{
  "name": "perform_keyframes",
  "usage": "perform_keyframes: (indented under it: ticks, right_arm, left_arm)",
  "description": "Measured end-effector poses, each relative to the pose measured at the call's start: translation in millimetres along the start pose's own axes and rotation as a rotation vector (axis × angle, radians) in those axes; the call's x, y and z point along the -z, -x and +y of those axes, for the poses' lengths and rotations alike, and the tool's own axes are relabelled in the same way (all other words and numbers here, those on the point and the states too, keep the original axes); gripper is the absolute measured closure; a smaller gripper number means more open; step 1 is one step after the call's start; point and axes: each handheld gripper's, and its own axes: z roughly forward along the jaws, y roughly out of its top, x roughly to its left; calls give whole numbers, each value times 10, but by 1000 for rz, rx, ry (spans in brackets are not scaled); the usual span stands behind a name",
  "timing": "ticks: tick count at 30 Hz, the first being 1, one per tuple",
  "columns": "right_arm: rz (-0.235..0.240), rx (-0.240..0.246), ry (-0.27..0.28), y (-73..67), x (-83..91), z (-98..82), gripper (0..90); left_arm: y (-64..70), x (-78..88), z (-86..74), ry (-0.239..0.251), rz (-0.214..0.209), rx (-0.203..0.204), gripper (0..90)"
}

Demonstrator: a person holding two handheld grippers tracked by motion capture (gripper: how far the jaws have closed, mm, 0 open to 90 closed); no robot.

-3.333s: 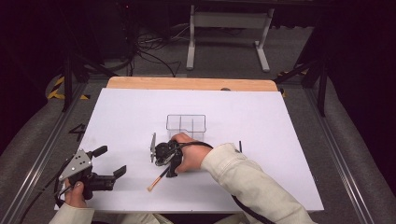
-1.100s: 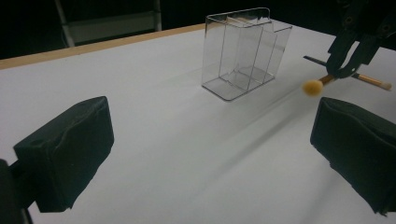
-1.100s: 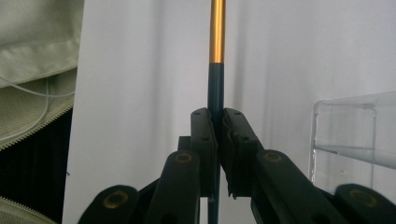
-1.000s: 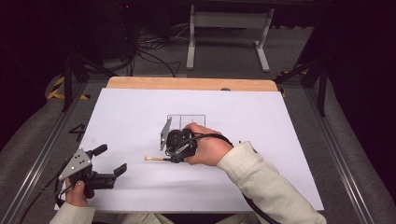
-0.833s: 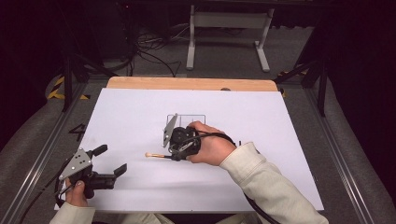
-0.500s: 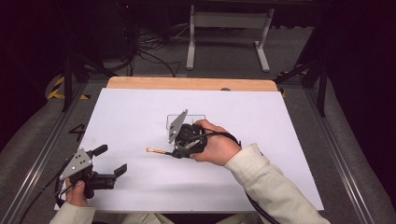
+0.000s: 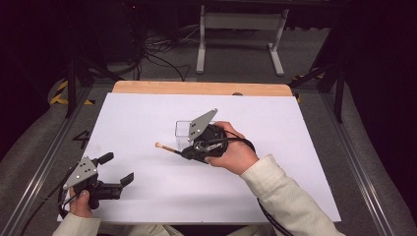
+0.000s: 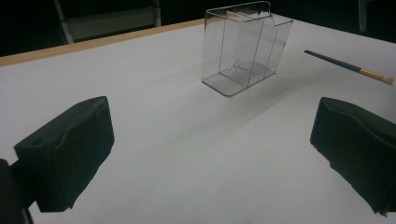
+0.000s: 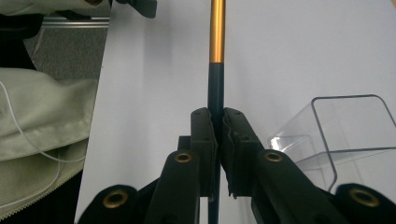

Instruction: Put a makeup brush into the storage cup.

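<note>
A thin brush (image 7: 167,148) with a dark handle, gold ferrule and pale tip is clamped in my right gripper (image 7: 186,153), held above the white table sheet with its tip pointing left. In the right gripper view the jaws are shut on the brush's dark handle (image 9: 216,93), my right gripper (image 9: 217,122) close beside the clear divided box (image 9: 345,135). That clear box (image 7: 183,129) stands just behind the gripper at mid-table. My left gripper (image 7: 117,168) rests at the front left, open and empty. In its own view my left gripper (image 8: 205,154) faces the box (image 8: 243,46) and the brush (image 8: 348,66).
A white sheet (image 7: 295,147) covers the table, with a wooden edge (image 7: 196,88) at the far side and metal rails (image 7: 44,162) along both sides. A metal stand (image 7: 241,29) and cables lie on the floor beyond. A pale sleeve (image 7: 285,196) reaches in from the bottom right.
My right gripper has carried the brush to the right and a little upward, ending in front of the clear box. The left gripper has stayed where it was.
</note>
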Motion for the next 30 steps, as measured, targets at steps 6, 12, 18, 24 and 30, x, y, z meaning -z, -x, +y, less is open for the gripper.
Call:
perform_keyframes:
  ticks: [6,12,18,24,30]
  right_arm:
    - [-40,-31,88,-8,70,-50,839]
    - [-71,-60,177,4,114,-113,838]
    - [-94,-87,258,29,141,-177,838]
    - [-117,-112,338,50,164,-231,837]
    - [-146,-141,402,62,199,-275,837]
  left_arm:
    - [-1,-2,1,-3,-3,-4,5]
    - [0,1,1,-2,-1,-1,6]
    - [0,0,1,-7,-4,-3,6]
    - [-3,2,2,-8,-3,-5,6]
    - [-4,0,0,-5,1,-3,6]
